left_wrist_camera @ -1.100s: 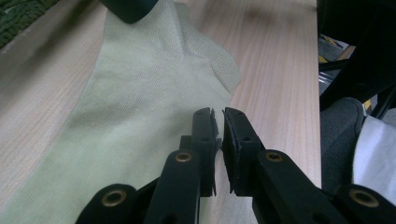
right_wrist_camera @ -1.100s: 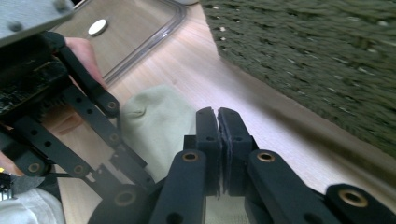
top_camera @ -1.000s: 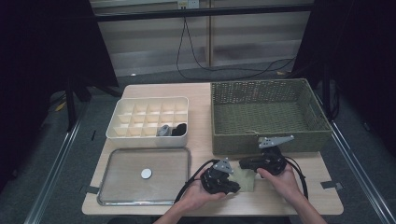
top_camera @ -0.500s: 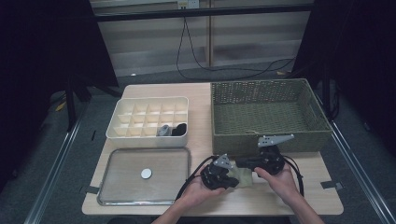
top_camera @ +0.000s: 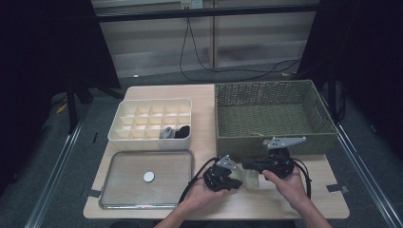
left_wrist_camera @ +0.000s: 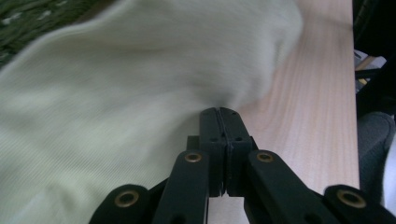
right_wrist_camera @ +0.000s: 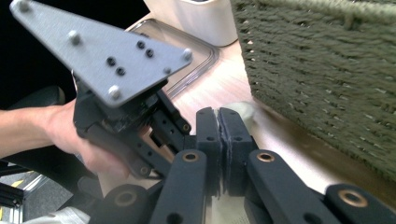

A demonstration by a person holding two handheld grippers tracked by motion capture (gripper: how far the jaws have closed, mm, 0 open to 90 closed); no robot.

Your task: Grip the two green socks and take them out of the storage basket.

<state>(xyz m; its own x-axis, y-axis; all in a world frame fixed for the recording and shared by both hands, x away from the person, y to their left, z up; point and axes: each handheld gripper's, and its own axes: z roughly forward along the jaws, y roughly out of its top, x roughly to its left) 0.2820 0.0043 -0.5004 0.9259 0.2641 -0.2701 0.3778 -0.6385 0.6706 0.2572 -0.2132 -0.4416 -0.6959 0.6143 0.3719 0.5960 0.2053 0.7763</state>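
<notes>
Change: the left gripper (top_camera: 236,180) moved in toward the right gripper (top_camera: 248,166) since 1 second before, and its jaws drew the last bit together; the pale cloth (top_camera: 251,178) between the 2 looked more bunched than it did then.
Meaning: likely both ends of the cloth were now pinched, so a fold or a lift toward the basket (top_camera: 223,137) could come next; that is a judgement only.
Left gripper: jaws together, tips at the cloth's (left_wrist_camera: 116,93) edge; whether a layer sat between them could not be told.
Right gripper: jaws together (right_wrist_camera: 218,116), a bit of cloth (right_wrist_camera: 243,109) just past the tips; a pinch could not be confirmed.
Cloth: on the table (top_camera: 294,209), between the 2 grippers, just before the basket wall.
Hands: both low at the near edge, grippers nearly level, tips facing each other, close.
Tray (top_camera: 123,199): left of the left gripper, holding 1 small white disc (top_camera: 148,176).
</notes>
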